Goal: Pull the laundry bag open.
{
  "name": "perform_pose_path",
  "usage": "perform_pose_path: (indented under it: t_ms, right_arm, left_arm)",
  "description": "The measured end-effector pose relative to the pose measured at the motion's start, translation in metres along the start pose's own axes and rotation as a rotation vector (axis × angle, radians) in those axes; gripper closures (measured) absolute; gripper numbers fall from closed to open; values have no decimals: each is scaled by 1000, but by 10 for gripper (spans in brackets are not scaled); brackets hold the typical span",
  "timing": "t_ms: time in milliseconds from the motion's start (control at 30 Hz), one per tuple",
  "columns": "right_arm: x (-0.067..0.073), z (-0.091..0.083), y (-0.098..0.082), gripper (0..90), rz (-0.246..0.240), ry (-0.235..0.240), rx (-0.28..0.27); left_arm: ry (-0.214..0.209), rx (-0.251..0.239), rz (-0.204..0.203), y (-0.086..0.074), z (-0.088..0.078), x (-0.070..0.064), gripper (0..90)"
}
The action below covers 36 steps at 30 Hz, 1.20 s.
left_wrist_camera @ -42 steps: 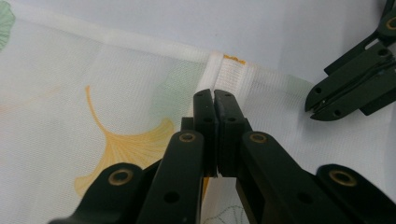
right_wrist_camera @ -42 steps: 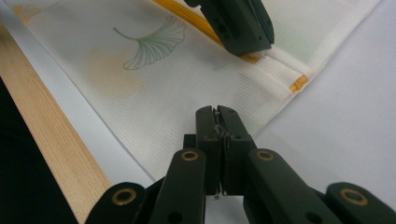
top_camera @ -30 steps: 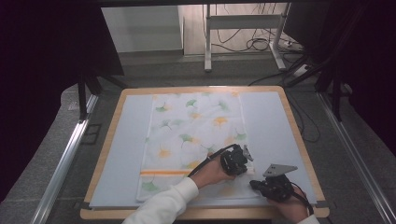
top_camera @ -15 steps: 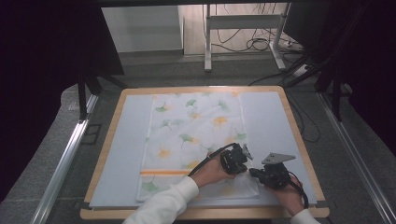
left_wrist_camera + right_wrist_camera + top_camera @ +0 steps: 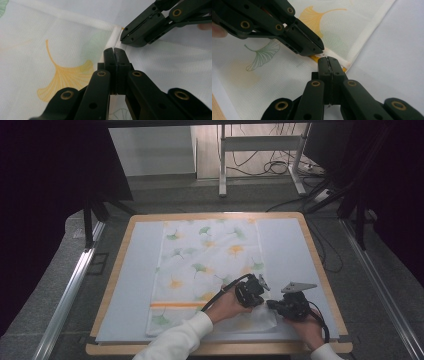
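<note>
Since the earlier frame, the right gripper [image 5: 272, 304] has been carried leftward, close to the left gripper [image 5: 261, 296]. Both are held low over the near right corner of the ginkgo-print cloth [image 5: 205, 265], which is spread on the table [image 5: 290, 235]. Each pair of jaws is pinched together on the folded hem; the left forearm is angled across from the near edge.
</note>
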State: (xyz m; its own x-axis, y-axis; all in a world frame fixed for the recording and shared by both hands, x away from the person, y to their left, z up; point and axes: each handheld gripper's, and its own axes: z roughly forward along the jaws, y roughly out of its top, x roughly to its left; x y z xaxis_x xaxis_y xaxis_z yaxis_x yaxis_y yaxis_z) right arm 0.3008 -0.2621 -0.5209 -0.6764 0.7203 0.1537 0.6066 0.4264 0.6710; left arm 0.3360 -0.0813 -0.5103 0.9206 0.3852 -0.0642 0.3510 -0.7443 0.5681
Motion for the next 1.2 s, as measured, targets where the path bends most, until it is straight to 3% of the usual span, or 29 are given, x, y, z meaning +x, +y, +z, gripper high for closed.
perform_pose_path:
  t_ms: [633,1200]
  right_arm:
    - [-1,0,-1,900,-1,16,16]
    - [-2,1,0,900,-7,22,16]
  left_arm:
    - [-27,-3,-48,-5,-2,3,900]
    - [-28,17,-58,-13,-9,8,900]
